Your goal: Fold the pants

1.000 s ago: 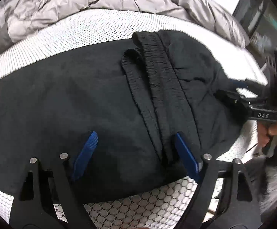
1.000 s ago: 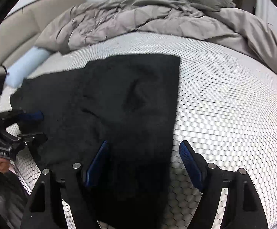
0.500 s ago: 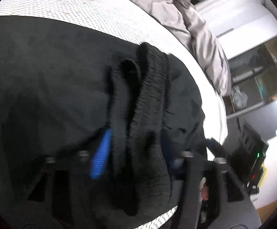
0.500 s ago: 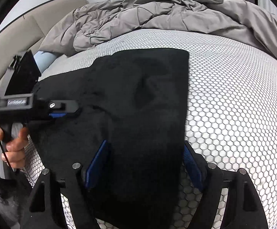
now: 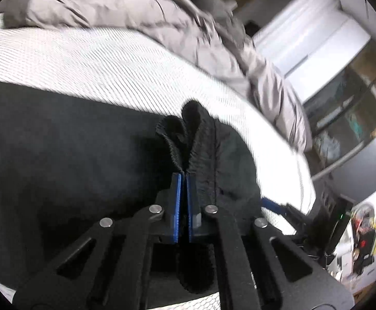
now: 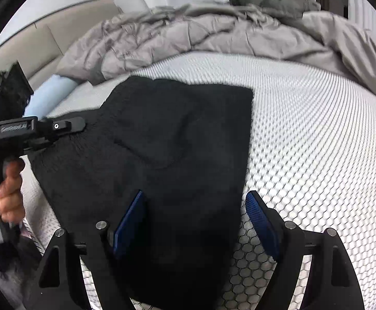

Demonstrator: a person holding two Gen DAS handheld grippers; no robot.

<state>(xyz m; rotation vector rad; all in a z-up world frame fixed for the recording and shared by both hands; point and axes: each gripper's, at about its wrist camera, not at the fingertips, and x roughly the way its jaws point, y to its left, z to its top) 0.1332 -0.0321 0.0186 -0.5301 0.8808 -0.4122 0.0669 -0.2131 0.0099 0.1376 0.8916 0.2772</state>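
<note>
Black pants [image 6: 175, 129] lie spread on the bed, seen in both views. In the left wrist view my left gripper [image 5: 184, 178] is shut, its blue pads pinching the ribbed waistband [image 5: 201, 139], which bunches up into a ridge just past the tips. The right wrist view shows that same left gripper [image 6: 80, 124] at the pants' left edge, held by a hand [image 6: 7, 180]. My right gripper [image 6: 194, 196] stands open over the near end of the pants. The dark cloth lies between its blue fingers [image 6: 260, 219], and the pads do not press on it.
The white honeycomb mattress cover [image 6: 317, 142] stretches to the right of the pants. A crumpled grey duvet [image 6: 213, 33] is heaped along the far side. A light blue roll [image 6: 51, 93] lies by the beige headboard [image 6: 32, 44]. Shelves and a dark screen [image 5: 369, 160] stand beyond the bed.
My left gripper's jaws went from wide open to shut on the waistband, and it rolled and lifted, pulling the band up. The right gripper stayed open and hardly moved.
</note>
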